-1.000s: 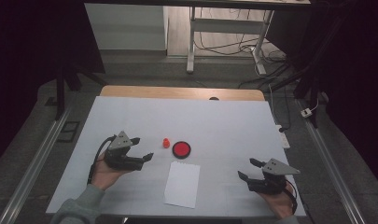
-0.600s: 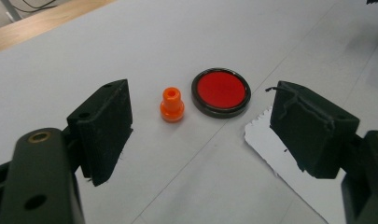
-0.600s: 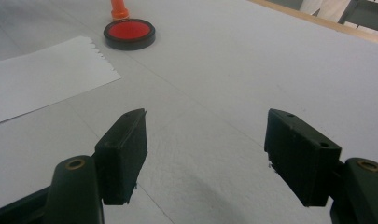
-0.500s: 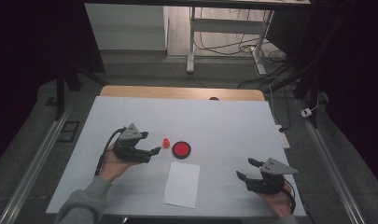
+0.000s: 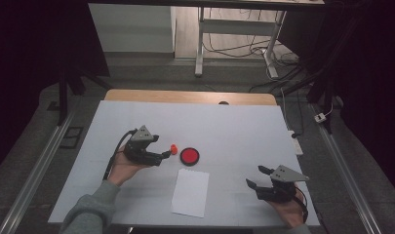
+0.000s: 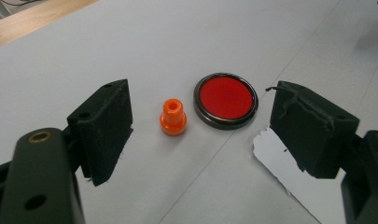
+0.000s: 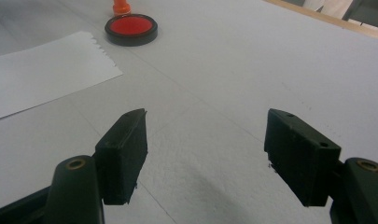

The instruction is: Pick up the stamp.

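A small orange stamp (image 5: pixel 173 148) (image 6: pixel 172 117) stands upright on the white table, with a round red ink pad (image 5: pixel 189 156) (image 6: pixel 226 100) in a dark rim just beside it. My left gripper (image 5: pixel 167 154) (image 6: pixel 198 130) is open right at the stamp, its jaws wide on either side of stamp and pad, touching neither. A white sheet of paper (image 5: pixel 190 192) (image 6: pixel 289 179) lies in front of the pad. My right gripper (image 5: pixel 255 177) (image 7: pixel 205 158) rests open at the table's near right, nothing between its jaws. From there the ink pad (image 7: pixel 131 29) and stamp (image 7: pixel 121 6) sit far off.
The white table cover (image 5: pixel 234 131) ends in a wooden strip (image 5: pixel 185 96) at the far edge. A metal rail (image 5: pixel 34 175) runs along the left side. Cables and a table leg lie on the floor beyond.
My left gripper has moved forward and right, up to the orange stamp, jaws still open. The right gripper has stayed put.
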Available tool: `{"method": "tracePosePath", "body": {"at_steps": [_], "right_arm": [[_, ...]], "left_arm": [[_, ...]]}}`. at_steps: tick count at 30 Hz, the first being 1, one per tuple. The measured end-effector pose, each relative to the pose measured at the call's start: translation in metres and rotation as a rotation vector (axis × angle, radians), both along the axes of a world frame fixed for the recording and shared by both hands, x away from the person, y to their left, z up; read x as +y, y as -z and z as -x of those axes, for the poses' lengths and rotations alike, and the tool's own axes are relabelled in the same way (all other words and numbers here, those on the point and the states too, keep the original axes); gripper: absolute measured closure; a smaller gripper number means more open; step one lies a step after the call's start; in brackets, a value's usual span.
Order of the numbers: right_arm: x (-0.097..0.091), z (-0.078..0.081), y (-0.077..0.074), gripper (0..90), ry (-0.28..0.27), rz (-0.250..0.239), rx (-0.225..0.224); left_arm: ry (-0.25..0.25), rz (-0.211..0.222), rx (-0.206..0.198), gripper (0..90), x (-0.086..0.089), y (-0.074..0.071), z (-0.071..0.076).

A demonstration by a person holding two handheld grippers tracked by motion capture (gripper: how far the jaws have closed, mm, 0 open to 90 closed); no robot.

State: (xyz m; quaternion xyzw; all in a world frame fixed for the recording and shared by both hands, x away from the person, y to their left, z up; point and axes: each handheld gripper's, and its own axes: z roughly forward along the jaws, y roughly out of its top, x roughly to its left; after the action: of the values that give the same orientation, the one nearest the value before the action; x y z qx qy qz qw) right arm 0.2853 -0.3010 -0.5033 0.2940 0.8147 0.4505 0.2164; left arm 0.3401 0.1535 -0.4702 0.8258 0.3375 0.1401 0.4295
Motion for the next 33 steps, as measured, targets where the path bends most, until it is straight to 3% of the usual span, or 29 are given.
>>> {"method": "tracePosePath", "body": {"at_steps": [15, 22, 33], "right_arm": [[0.001, 0.001, 0.0, 29.9, 0.001, 0.003, -0.004], [0.001, 0.0, 0.001, 29.9, 0.001, 0.008, 0.0], [0.003, 0.0, 0.003, 29.9, -0.003, 0.005, 0.0]], "left_arm": [[0.027, -0.019, 0.022, 21.8, -0.018, 0.004, -0.028], [0.027, -0.02, 0.045, 22.0, -0.019, 0.01, -0.033], [0.022, -0.073, 0.08, 27.0, -0.023, 0.028, -0.046]]}}
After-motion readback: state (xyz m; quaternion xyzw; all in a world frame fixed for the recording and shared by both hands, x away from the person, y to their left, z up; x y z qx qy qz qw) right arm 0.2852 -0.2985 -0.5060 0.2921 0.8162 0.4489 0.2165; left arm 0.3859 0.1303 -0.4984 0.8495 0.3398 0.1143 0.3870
